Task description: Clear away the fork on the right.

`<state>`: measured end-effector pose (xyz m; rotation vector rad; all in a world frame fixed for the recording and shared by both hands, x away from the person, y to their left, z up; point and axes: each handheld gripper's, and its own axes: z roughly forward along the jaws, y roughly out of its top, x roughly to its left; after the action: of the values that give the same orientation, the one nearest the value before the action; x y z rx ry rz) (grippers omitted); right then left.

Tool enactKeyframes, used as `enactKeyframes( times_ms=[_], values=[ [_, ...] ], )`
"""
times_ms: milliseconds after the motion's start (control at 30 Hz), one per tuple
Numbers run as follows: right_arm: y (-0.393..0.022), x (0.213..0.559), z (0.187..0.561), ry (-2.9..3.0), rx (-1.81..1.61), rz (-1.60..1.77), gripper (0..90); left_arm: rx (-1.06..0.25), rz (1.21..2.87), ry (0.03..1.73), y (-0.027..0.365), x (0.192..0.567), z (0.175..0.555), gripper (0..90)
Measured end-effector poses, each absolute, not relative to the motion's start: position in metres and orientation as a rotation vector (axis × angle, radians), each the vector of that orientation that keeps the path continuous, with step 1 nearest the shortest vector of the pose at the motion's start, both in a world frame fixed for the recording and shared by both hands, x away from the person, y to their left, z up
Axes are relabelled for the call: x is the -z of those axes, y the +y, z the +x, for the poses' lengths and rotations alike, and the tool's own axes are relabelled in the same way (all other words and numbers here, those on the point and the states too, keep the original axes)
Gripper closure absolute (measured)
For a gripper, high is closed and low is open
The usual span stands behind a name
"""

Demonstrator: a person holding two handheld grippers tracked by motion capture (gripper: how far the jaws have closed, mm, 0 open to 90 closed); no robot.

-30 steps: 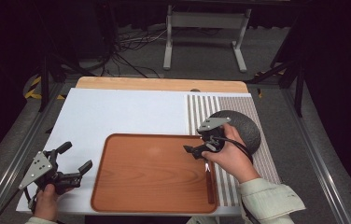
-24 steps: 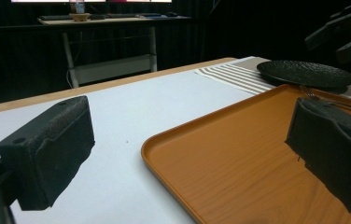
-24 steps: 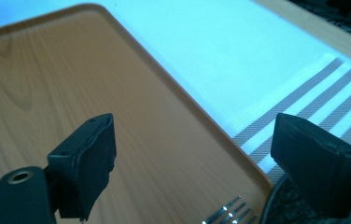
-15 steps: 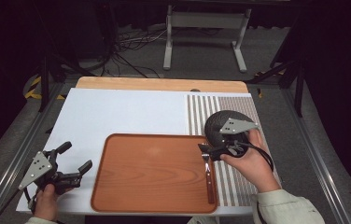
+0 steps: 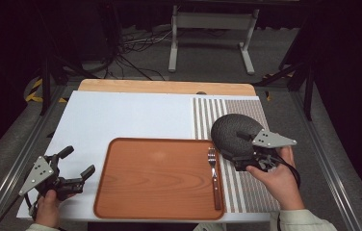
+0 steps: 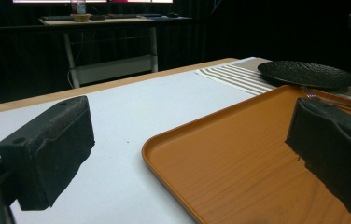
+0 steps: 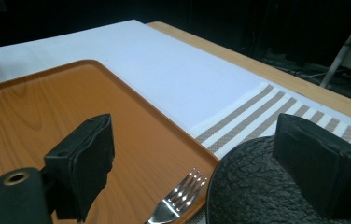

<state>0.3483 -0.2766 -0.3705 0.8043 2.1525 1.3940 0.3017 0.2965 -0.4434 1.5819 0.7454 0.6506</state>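
while both grippers gape empty, a fork point(image 5: 213, 179) lies in the orange tray point(image 5: 155, 178).
left gripper point(image 5: 75, 167) at tray's nine o'clock; right gripper point(image 5: 244, 149) over the black plate point(image 5: 229, 130) at two o'clock.

Lighting is concentrated on the table point(image 5: 121, 115) from above; the surrounding floor and background fall off to near black in all three views. The white surface reads bright but not blown out. A soft pale sheen sits on the orange tray point(image 5: 155, 178) in the high view (toward its far half), and the fork point(image 7: 176, 203) tines show a sharp specular glint in the right gripper view. Shadows are short and soft-edged. The high view is mildly soft and compressed throughout. In both gripper views the near black pads point(image 6: 52, 149) are slightly blurred, with mid-distance surfaces crisper and the dim background grainy.
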Motion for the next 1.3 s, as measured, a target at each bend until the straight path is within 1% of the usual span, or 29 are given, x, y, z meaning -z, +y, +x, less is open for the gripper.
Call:
enactKeyframes(
  times_ms=[233,533,767,1100,1300],
  values=[
    [-0.294,0.380,0.335,2.050,-1.466,0.783,13.8,-0.652,1.578,0.745,0.296,0.443,0.302,1.6],
    [-0.310,0.399,0.327,1.994,-1.500,0.800,13.0,-0.653,1.573,0.744,0.297,0.443,0.302,1.6],
    [-0.319,0.411,0.325,1.971,-1.528,0.807,13.0,-0.654,1.566,0.743,0.298,0.442,0.301,1.6],
    [-0.335,0.437,0.331,1.938,-1.530,0.887,13.0,-0.659,1.561,0.736,0.299,0.441,0.300,1.6],
    [-0.334,0.448,0.332,1.979,-1.522,0.937,13.0,-0.658,1.556,0.739,0.299,0.441,0.300,1.6]
  ],
)
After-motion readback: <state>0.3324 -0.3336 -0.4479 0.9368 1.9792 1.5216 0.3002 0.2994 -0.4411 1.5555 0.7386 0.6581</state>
